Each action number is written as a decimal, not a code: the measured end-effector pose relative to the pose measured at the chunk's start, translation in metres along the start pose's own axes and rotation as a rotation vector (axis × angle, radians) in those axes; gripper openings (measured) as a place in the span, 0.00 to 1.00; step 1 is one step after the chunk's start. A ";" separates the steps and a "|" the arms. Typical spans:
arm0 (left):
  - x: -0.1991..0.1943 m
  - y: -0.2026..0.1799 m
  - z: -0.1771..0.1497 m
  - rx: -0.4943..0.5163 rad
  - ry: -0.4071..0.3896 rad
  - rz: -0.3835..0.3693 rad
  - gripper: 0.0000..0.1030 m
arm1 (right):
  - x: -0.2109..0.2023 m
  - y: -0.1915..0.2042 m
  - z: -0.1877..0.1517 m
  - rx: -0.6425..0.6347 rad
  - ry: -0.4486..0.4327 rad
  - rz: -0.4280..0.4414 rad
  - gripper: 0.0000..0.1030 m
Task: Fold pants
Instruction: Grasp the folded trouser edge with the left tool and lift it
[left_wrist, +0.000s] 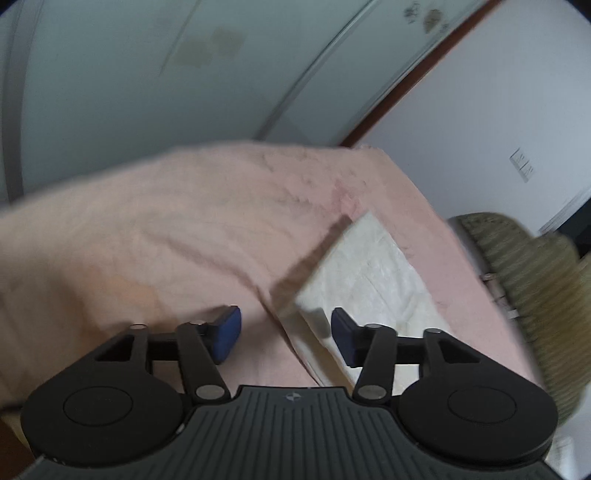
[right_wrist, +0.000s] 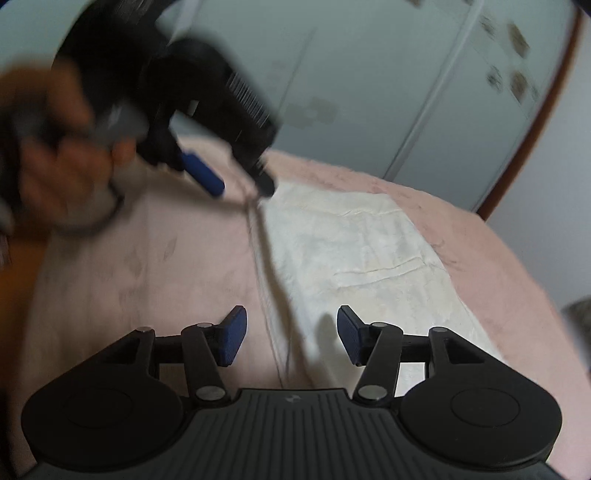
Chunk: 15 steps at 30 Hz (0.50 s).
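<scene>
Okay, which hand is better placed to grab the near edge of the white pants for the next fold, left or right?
Probably the right. The right claw is open and straddles the near left edge of the white pants on the pink blanket. The left claw, also open, sits at the far corner, as the blurred right wrist view shows.

Pink-covered bed (left_wrist: 155, 229) beside pale wardrobe doors (left_wrist: 129, 74) (sliding).
</scene>
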<state>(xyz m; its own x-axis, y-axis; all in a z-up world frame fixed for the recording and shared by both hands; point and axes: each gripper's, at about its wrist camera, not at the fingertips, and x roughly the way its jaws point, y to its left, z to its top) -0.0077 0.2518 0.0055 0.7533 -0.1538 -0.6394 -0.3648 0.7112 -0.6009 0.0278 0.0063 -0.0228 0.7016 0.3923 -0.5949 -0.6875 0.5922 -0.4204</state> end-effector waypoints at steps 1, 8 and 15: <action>0.003 0.005 -0.001 -0.044 0.040 -0.046 0.56 | 0.005 0.004 0.000 -0.014 0.008 -0.016 0.51; 0.033 0.008 -0.003 -0.240 0.151 -0.281 0.74 | 0.024 -0.009 0.012 0.038 -0.028 -0.046 0.24; 0.073 -0.008 0.010 -0.281 0.129 -0.350 0.77 | 0.001 -0.107 -0.006 0.663 -0.126 0.384 0.22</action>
<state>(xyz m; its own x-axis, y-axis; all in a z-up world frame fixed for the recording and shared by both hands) 0.0557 0.2417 -0.0321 0.7900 -0.4478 -0.4189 -0.2483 0.3910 -0.8863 0.1010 -0.0605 0.0175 0.4803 0.7087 -0.5167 -0.6586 0.6805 0.3211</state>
